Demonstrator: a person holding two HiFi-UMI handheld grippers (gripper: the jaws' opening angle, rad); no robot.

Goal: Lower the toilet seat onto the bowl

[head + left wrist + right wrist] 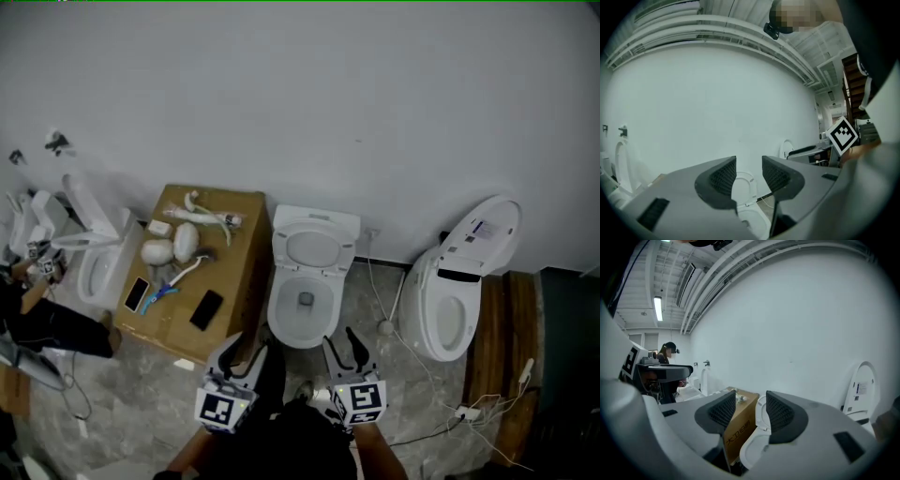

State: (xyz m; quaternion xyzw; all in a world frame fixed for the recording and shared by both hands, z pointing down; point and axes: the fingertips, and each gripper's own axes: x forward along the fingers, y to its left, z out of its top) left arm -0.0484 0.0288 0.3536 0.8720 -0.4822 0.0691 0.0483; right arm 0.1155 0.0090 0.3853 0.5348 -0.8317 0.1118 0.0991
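Observation:
A white toilet stands against the wall in the middle of the head view. Its seat [314,248] is up, leaning back against the tank, and the bowl [302,307] lies open below it. My left gripper [246,354] and right gripper [341,343] hover side by side just in front of the bowl, apart from it. Both are open and hold nothing. In the left gripper view the raised seat [743,183] shows through the gap of the left gripper [749,164]. The right gripper [751,399] frames the seat [761,414] from the side.
A cardboard box [239,272] left of the toilet carries two phones and several small items. Another toilet [94,267] stands far left, and a third [455,291] with its lid up stands at the right beside a wooden pallet [511,347]. Cables [389,314] run over the floor.

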